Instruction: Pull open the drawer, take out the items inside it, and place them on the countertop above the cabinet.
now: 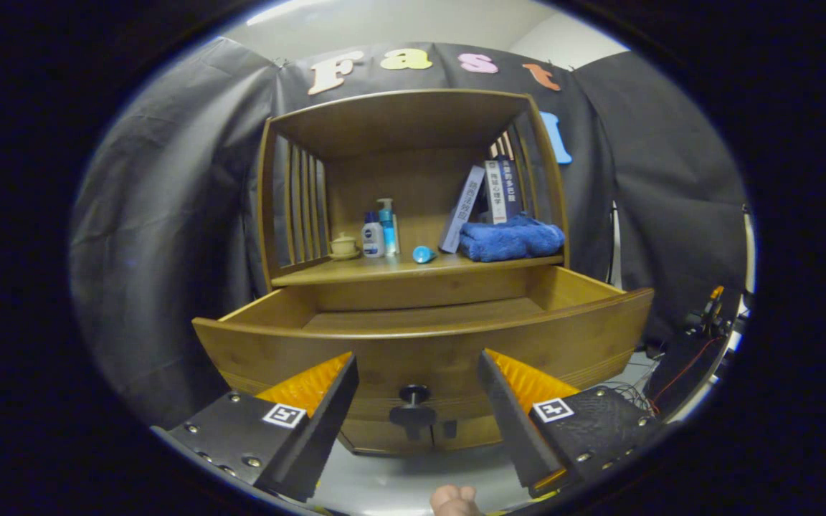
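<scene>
The gripper hangs wide open and empty in front of the pulled-out drawer, its knob between the fingers, while a blue towel, books and bottles sit on the countertop.

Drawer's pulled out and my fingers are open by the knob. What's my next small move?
Probably lift the gripper up over the drawer front to look inside. Its fingers stand open and empty just short of the knob, and from here only a strip of bare drawer floor shows.
</scene>
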A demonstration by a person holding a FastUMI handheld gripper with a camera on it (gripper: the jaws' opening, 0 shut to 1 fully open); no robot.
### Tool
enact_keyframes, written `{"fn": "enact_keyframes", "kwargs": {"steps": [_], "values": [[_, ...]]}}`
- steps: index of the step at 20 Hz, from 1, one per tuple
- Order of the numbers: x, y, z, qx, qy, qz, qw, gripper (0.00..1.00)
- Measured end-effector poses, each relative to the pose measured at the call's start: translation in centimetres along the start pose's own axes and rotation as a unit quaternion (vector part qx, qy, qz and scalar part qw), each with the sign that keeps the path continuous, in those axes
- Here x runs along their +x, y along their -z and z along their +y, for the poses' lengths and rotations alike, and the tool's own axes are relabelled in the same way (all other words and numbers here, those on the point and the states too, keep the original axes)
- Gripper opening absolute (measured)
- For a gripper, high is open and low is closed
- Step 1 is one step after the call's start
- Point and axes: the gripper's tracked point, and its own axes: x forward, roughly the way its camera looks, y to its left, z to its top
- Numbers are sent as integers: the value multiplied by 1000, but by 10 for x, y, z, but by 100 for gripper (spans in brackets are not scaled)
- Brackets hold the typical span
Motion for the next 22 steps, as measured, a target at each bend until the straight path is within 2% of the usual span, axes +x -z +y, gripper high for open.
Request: {"fn": "enact_keyframes", "kwargs": {"steps": [6,7,16,22], "values": [[25,42,8,-8,6,43,999,99],[31,44,4,-7,23,40,999,99],[38,50,23,-32,18,31,999,99],[69,46,26,-46,23,33,998,99]]}}
